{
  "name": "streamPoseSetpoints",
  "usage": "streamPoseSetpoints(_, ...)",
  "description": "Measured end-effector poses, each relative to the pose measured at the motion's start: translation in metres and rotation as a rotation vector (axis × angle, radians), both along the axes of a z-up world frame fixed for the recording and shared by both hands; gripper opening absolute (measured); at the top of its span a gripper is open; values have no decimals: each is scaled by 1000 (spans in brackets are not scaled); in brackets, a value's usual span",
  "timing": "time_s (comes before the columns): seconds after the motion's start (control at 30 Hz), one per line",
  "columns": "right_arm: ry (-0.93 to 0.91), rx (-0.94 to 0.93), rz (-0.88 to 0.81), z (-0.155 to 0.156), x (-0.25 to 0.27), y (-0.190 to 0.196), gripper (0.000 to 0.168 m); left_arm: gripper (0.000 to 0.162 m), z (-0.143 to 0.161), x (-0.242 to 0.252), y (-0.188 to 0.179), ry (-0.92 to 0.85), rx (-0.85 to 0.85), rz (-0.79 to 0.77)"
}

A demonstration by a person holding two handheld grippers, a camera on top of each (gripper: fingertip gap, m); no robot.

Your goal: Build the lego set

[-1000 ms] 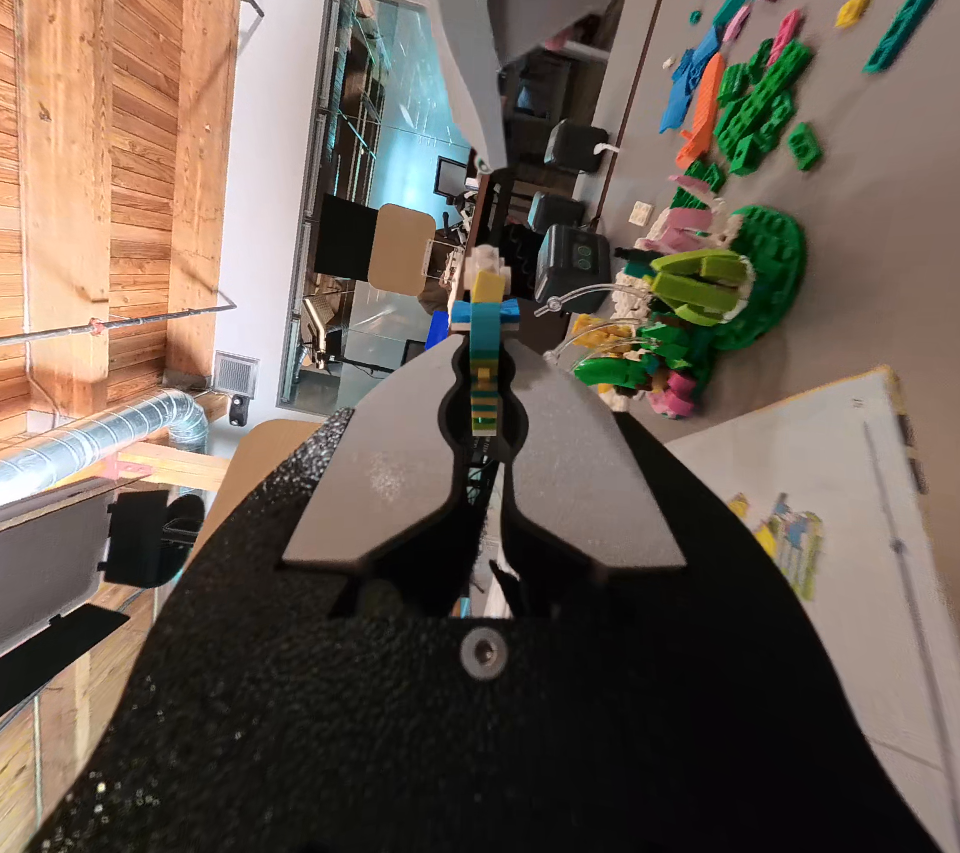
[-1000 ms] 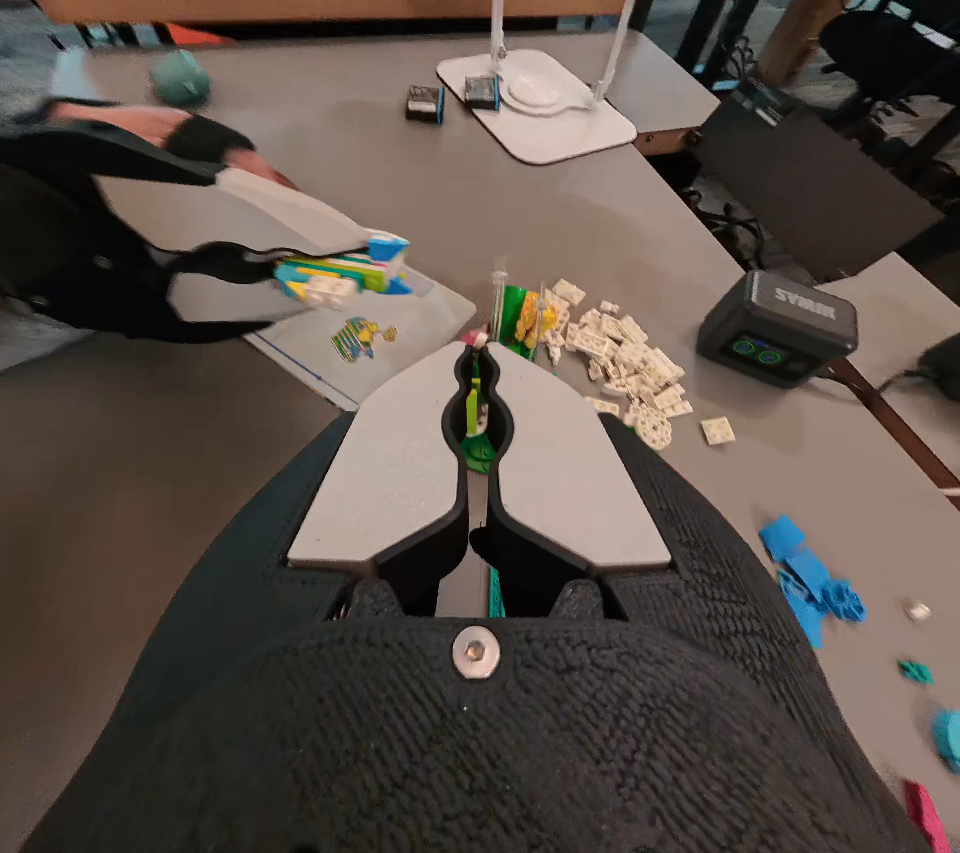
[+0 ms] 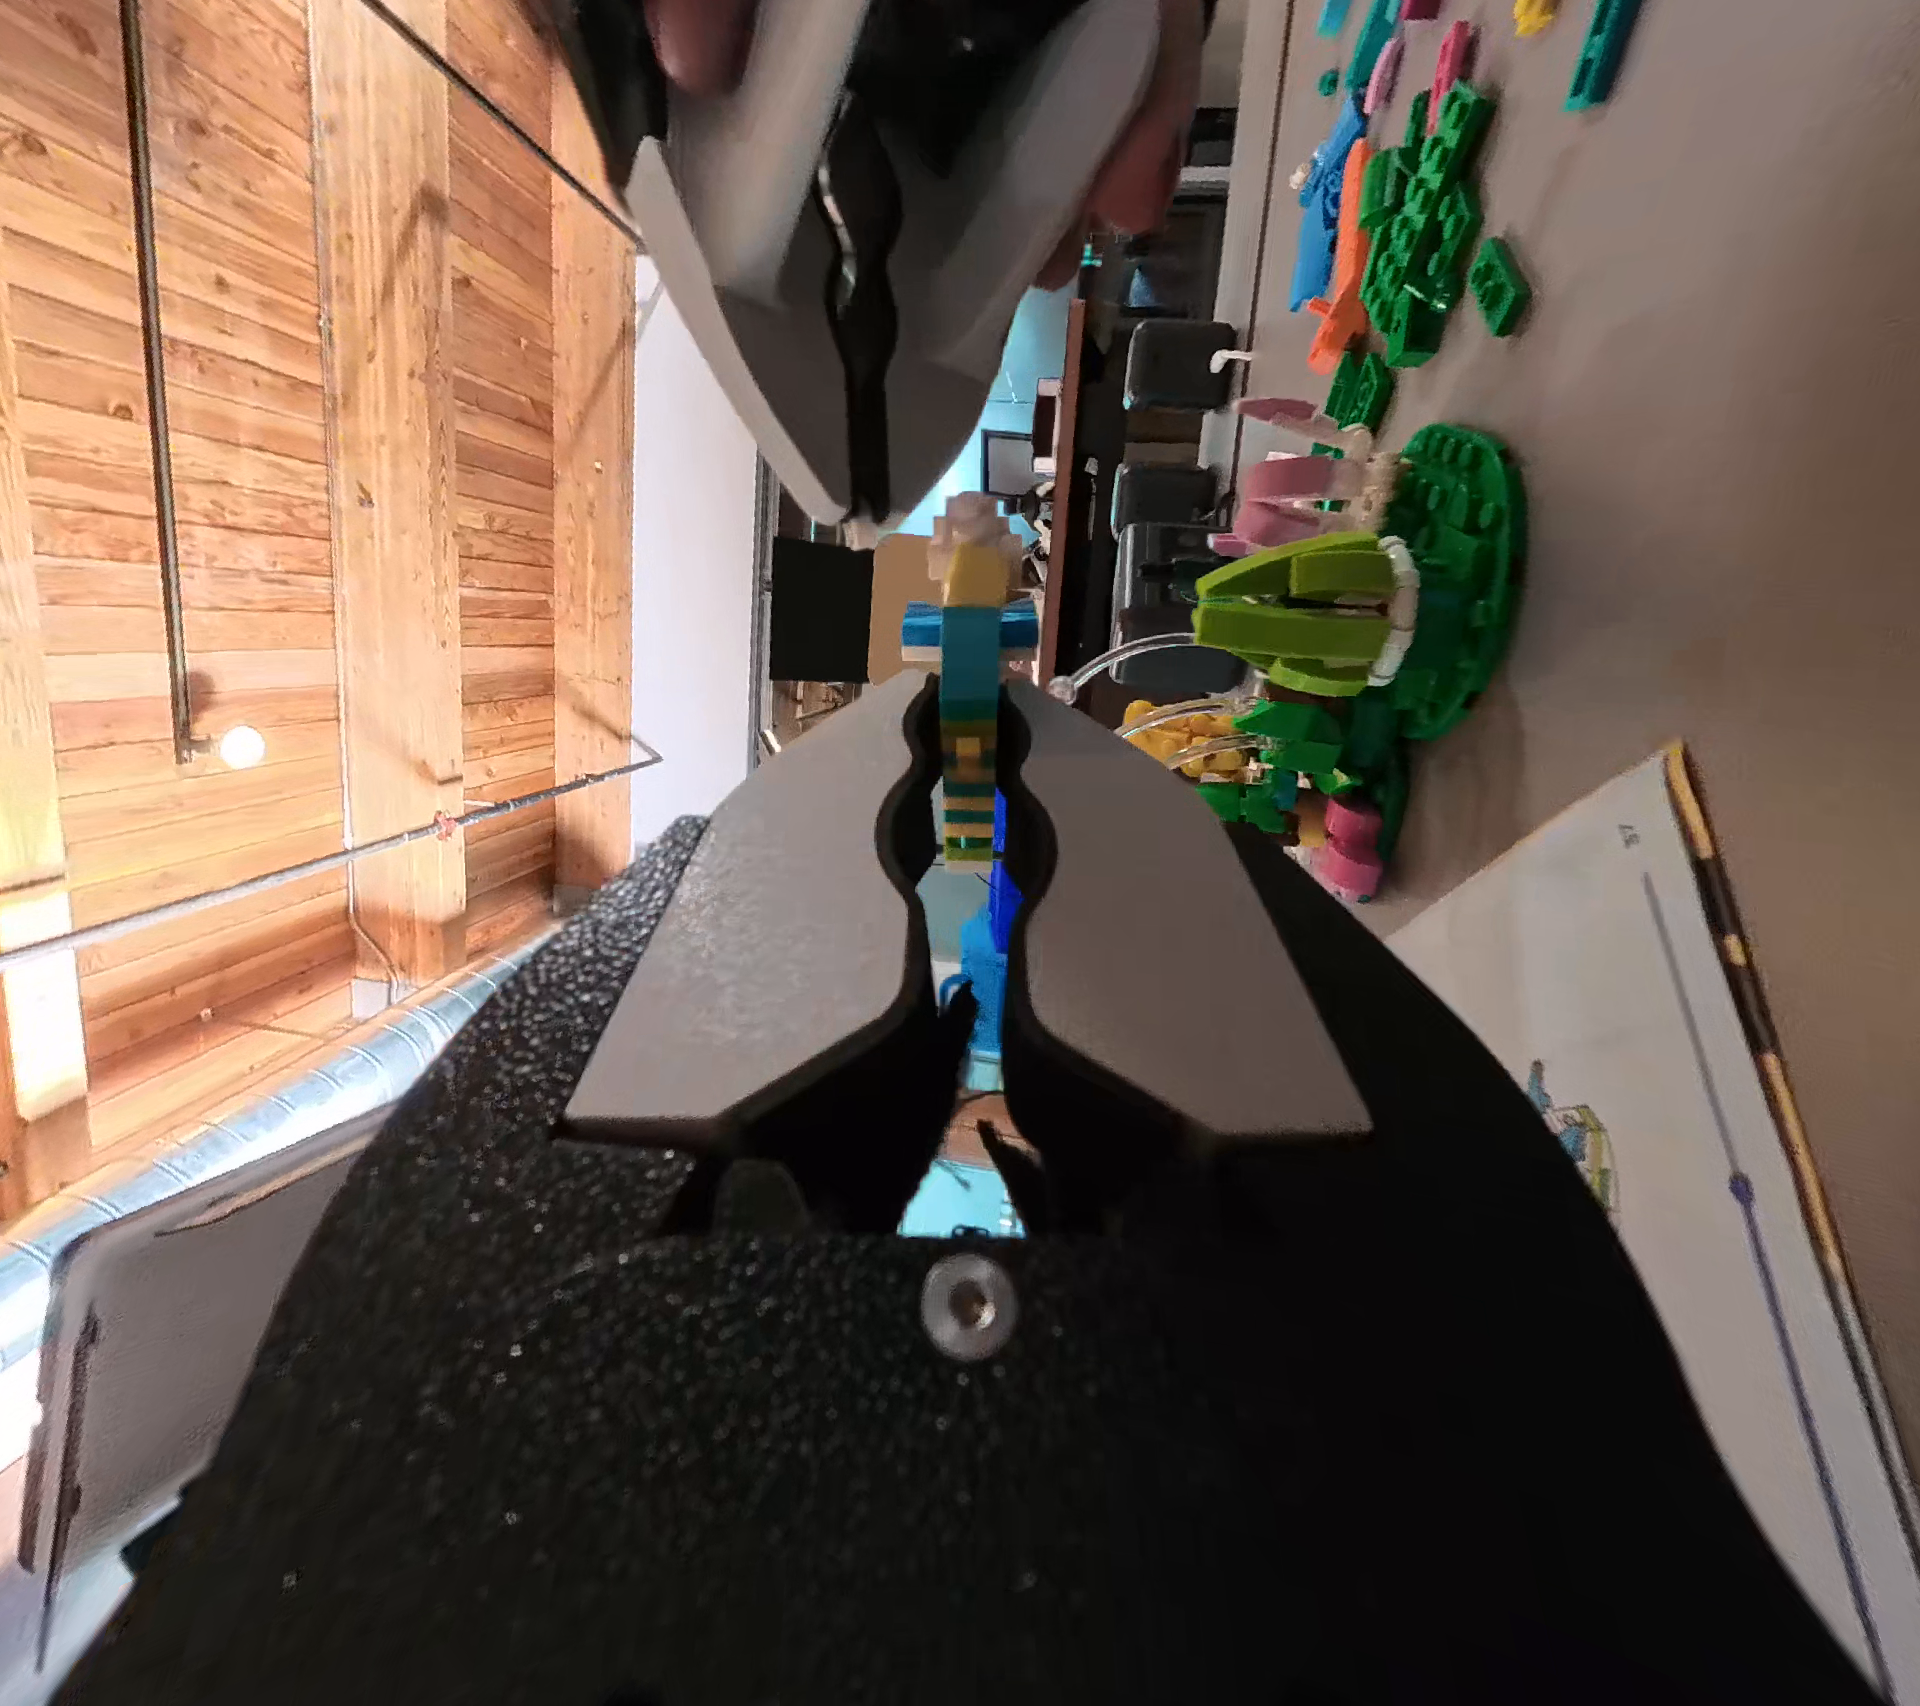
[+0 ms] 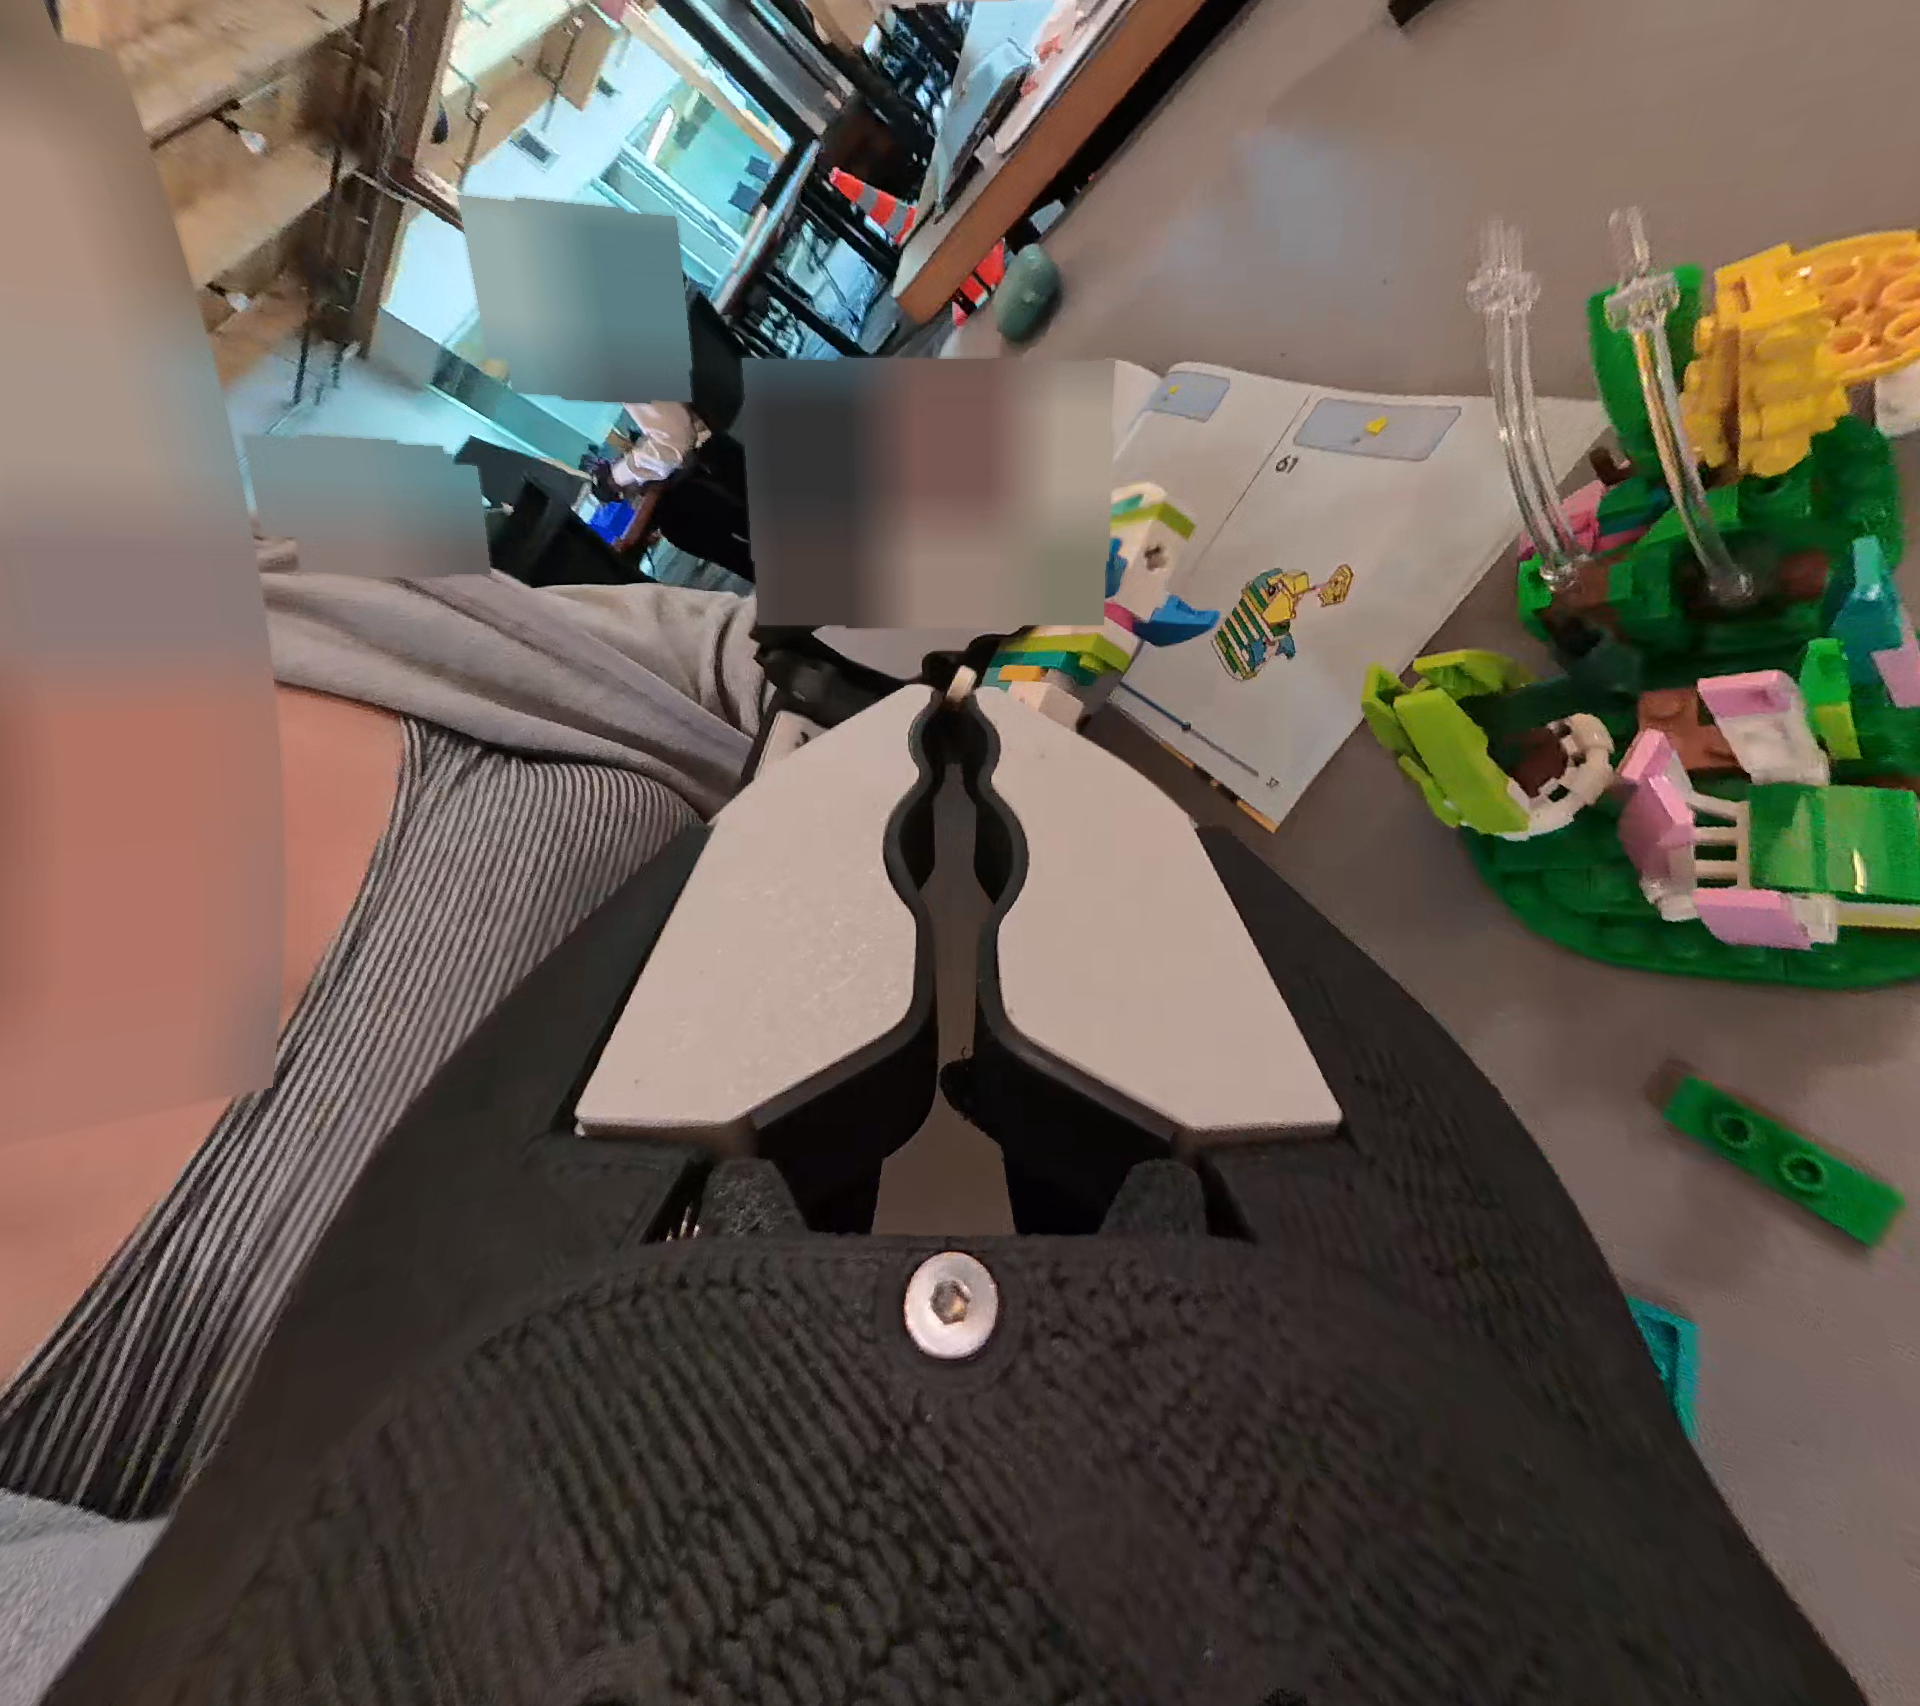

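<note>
The left hand-held gripper [image 3: 971, 700] is clenching a striped lego fish [image 3: 968, 721]; the right hand-held gripper [image 4: 958, 700] is pinching a tiny white piece [image 4: 960, 682], which could slip if pressed off-axis.

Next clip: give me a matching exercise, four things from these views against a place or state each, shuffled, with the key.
Things
1. small striped lego figure
2. tiny white piece
3. instruction booklet
4. loose green plate

Places or states
A. lying open on the table
B. flat on the table beside the round green base
C. pinched at the right hand-held gripper's tips
D. clamped in the left hand-held gripper

Pairs: 1-D, 2-C, 3-A, 4-B
</note>
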State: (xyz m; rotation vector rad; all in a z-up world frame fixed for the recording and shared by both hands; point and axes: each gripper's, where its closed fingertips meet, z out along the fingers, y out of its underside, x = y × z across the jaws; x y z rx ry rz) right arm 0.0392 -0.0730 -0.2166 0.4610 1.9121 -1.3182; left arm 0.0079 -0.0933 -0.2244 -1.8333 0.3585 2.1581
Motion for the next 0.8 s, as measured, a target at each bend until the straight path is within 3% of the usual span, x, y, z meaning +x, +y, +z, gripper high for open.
streamPoseSetpoints(0.07,60,86,45,-13,6,7,1,8,-5,0,2,-10,-46,-10)
streamPoseSetpoints(0.17,201,367,133,-57,12,27,1,8,-13,0,0,-23,-112,-15)
streamPoseSetpoints(0.4,173,766,462,-103,30,63,1,8,-18,4,4,-30,-132,-60)
streamPoseSetpoints(0.53,52,803,505,-107,32,62,1,8,-19,4,4,-38,-131,-65)
streamPoseSetpoints(0.8,24,819,504,-107,30,66,2,7,-22,6,11,-68,-126,-99)
